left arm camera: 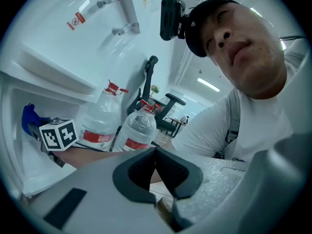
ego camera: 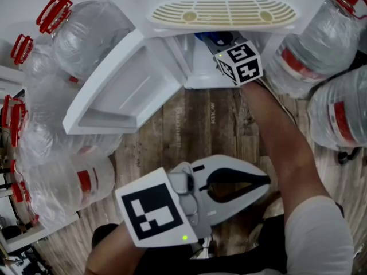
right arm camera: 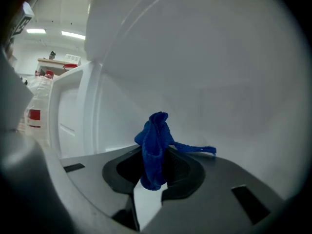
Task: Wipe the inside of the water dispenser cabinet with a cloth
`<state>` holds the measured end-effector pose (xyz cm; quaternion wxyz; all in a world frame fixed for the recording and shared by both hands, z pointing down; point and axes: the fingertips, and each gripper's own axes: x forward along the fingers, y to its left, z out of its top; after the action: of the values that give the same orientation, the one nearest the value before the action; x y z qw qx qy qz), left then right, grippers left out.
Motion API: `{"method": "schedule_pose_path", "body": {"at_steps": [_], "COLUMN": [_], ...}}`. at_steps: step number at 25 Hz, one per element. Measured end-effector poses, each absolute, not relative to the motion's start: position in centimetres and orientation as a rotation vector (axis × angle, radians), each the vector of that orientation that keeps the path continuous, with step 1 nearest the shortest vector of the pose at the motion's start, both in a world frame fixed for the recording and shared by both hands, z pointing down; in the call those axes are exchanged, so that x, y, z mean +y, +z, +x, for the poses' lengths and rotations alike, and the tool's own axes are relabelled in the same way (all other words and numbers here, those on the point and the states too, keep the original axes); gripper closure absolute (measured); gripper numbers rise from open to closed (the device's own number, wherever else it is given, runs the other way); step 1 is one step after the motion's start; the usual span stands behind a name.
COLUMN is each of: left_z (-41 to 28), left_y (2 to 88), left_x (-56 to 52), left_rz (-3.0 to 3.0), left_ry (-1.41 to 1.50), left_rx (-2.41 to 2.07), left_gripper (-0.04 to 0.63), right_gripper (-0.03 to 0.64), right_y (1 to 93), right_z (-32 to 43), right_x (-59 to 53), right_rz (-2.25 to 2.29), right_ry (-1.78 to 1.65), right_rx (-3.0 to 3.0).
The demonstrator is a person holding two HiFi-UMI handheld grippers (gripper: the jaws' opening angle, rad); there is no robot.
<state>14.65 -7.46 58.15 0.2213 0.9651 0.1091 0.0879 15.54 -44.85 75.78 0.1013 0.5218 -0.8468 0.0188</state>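
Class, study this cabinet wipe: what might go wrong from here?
The cloth is only a small bunch pinched in the right claw; rubbing the cabinet wall might pull it free or let bare claw tips scrape. The forearm passes close to the water bottles and might knock one.

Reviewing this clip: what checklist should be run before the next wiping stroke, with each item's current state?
1. Cloth gripped: ok, the blue cloth is clamped in the right gripper.
2. Door open: ok, the cabinet door stands wide open.
3. Gripper inside: ok, the white cabinet wall fills the right gripper view.
4. Cloth touching the wall: cannot tell.
5. Left gripper out of the way: ok, shut, empty, outside the cabinet.
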Motion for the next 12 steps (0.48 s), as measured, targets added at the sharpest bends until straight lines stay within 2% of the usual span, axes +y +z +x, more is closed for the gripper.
{"method": "schedule_pose_path", "body": {"at_steps": [12], "left_z": [13.9], "left_y": [58.3], "left_x": [-7.5], "left_rz": [2.674], "left_ry": [0.244], "left_rx": [0.308], "left_gripper": [0.592], "right_gripper": [0.537], "right_y": [74.6], "right_z": [11.2], "right_x": [-44.9], "right_rz": [1.449], "right_ry": [-0.064], "right_rx": [-2.5]}}
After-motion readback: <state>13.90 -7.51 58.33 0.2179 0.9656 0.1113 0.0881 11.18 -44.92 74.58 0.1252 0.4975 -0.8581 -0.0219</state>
